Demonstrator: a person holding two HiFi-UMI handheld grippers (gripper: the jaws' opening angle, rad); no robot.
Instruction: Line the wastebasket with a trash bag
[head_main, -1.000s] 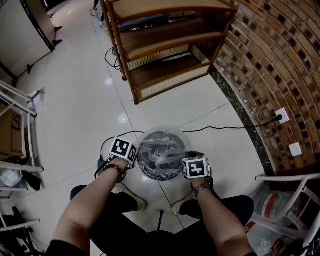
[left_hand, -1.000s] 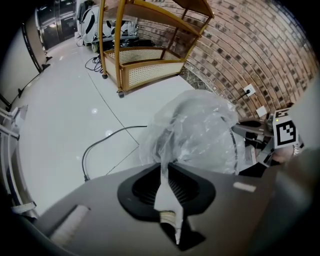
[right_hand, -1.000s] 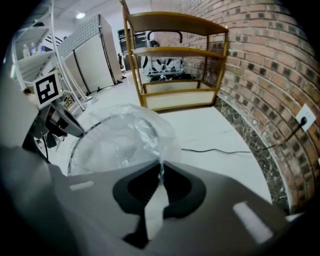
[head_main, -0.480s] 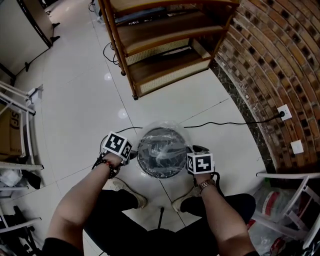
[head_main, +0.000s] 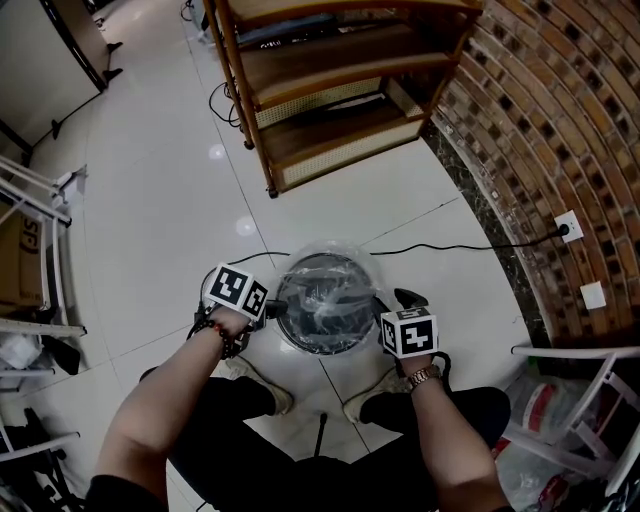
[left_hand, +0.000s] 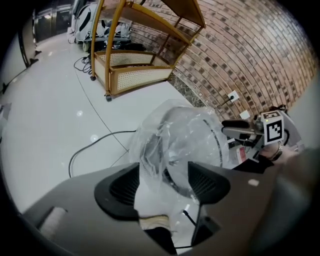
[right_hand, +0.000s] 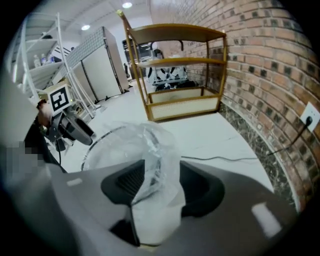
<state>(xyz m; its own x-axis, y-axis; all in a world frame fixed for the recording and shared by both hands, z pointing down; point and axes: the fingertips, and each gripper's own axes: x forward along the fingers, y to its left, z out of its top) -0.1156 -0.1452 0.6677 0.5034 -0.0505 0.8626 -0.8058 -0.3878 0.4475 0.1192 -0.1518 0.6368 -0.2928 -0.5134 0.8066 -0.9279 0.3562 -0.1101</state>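
Jaws on the left gripper (left_hand: 165, 182) are standing apart, having just been opening. A loose fold of the trash bag (head_main: 325, 300) is hanging in the gap between their ribbed black pads, and nothing is pinching it. The right gripper (right_hand: 160, 185) is showing the same: its jaws have also just been opening and are sitting apart. A crumpled flap of the thin film is lying slack between them, brushing one pad at most.

The bag is clear, glossy plastic, creased all over and catching the light in small white glints. It is sitting inside the wastebasket (head_main: 285, 318), with its mouth folding out over the thin dark rim in a puffy, uneven collar. The wastebasket is round and dark, and it is standing upright on the floor (head_main: 150, 200). The floor is smooth, shiny white tile crossed by fine grout lines.

The grippers are hovering on opposite sides of the rim, left and right. Each is carrying a white cube printed with black square markers.

The wastebasket is sitting toward the floor's edge along the brick wall (head_main: 560, 120), whose rough red-brown bricks are running in even courses. Beyond it, a wooden shelf (head_main: 330, 90) with woven cane panels is standing on slim legs. A thin black cable (head_main: 460, 247) is trailing across the tiles from behind the wastebasket to a white wall socket (head_main: 566, 229).
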